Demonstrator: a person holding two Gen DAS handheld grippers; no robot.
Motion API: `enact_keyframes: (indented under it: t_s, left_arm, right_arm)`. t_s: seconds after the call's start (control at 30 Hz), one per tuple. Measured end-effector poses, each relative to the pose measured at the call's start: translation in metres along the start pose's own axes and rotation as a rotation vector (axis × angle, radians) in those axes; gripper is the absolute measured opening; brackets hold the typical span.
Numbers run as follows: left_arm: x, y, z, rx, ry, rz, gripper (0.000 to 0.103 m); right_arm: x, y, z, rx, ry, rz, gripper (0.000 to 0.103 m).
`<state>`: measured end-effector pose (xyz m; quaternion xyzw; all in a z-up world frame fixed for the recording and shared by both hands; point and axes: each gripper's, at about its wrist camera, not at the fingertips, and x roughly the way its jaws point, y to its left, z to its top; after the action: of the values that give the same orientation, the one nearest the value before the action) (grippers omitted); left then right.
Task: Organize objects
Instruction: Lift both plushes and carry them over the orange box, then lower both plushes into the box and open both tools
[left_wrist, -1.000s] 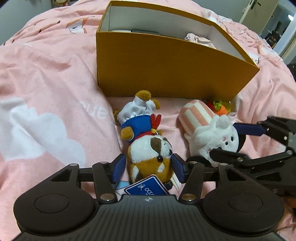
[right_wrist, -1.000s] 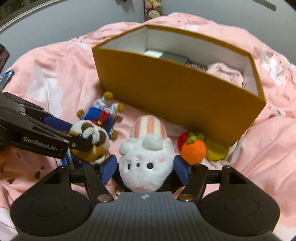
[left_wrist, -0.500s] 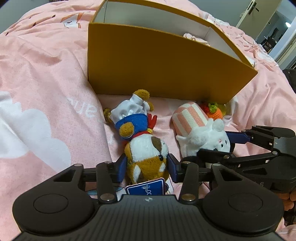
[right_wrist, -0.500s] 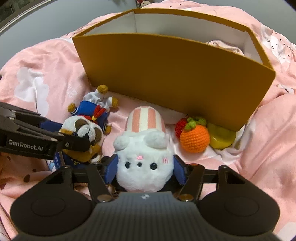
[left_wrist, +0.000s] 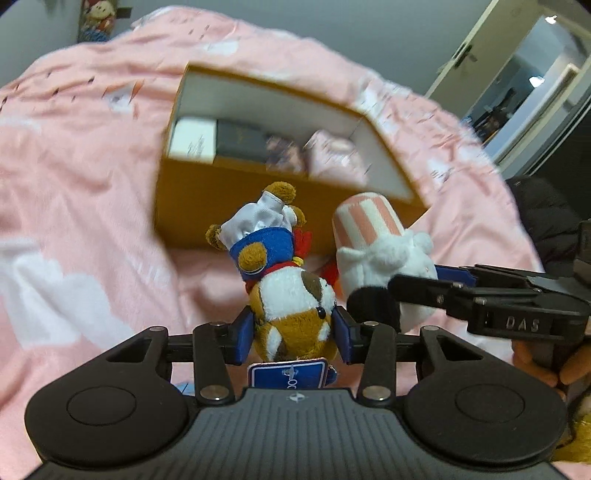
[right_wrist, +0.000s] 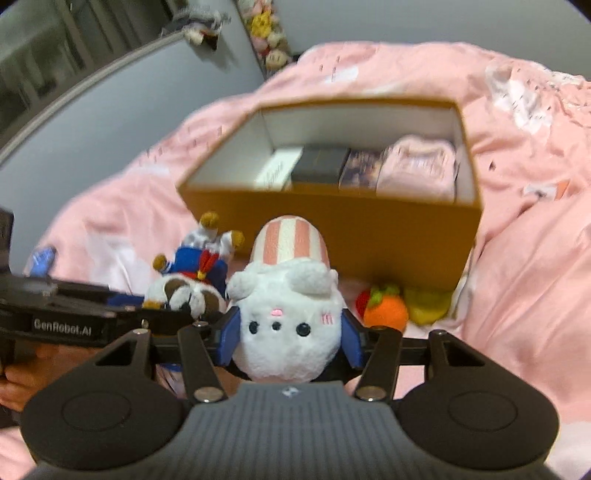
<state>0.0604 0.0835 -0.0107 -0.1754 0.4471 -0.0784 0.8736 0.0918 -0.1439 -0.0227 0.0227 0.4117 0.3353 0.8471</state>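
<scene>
A brown-and-white dog plush (left_wrist: 291, 295) in a blue sailor suit hangs head-first between the blue pads of my left gripper (left_wrist: 293, 334), which is shut on its head. A white bunny plush (right_wrist: 288, 325) with a pink-striped body sits in my right gripper (right_wrist: 291, 336); its jaws are closing and the pads press on the plush's cheeks. Both toys are off the bedspread, side by side, in front of the open orange box (right_wrist: 369, 236). From the left wrist view the right gripper (left_wrist: 406, 284) comes in from the right with the bunny plush (left_wrist: 369, 236).
The box (left_wrist: 207, 199) holds a white carton, a dark carton and a pink bundle (right_wrist: 417, 170). A crochet orange (right_wrist: 386, 312) and a yellow piece (right_wrist: 428, 304) lie by the box's front wall on the pink bedspread (right_wrist: 535, 258). A hand (left_wrist: 535, 362) holds the right gripper.
Both grippers have closed on their plush toys and risen, lifting them off the bedspread. The views have tilted up, so the inside of the box shows.
</scene>
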Motion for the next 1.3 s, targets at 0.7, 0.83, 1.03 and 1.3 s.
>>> enact_keyframes:
  t_s: [0.7,0.83,1.03,1.3]
  left_arm:
    - [0.058,0.004,0.155,-0.022,-0.014,-0.065,0.050]
    - [0.090,0.020,0.157,-0.050,0.074,-0.059,0.048]
    - [0.120,0.038,0.149,-0.087,0.170,-0.048,0.048]
    - [0.144,0.043,0.141,-0.066,0.231,0.005,0.048]
  right_arm:
    - [0.037,-0.045,0.143,0.101,-0.008,0.004,0.058]
    - [0.069,-0.057,0.137,0.120,0.084,0.008,0.058]
    - [0.104,-0.069,0.129,0.136,0.195,0.007,0.058]
    - [0.140,-0.077,0.126,0.141,0.324,0.007,0.058]
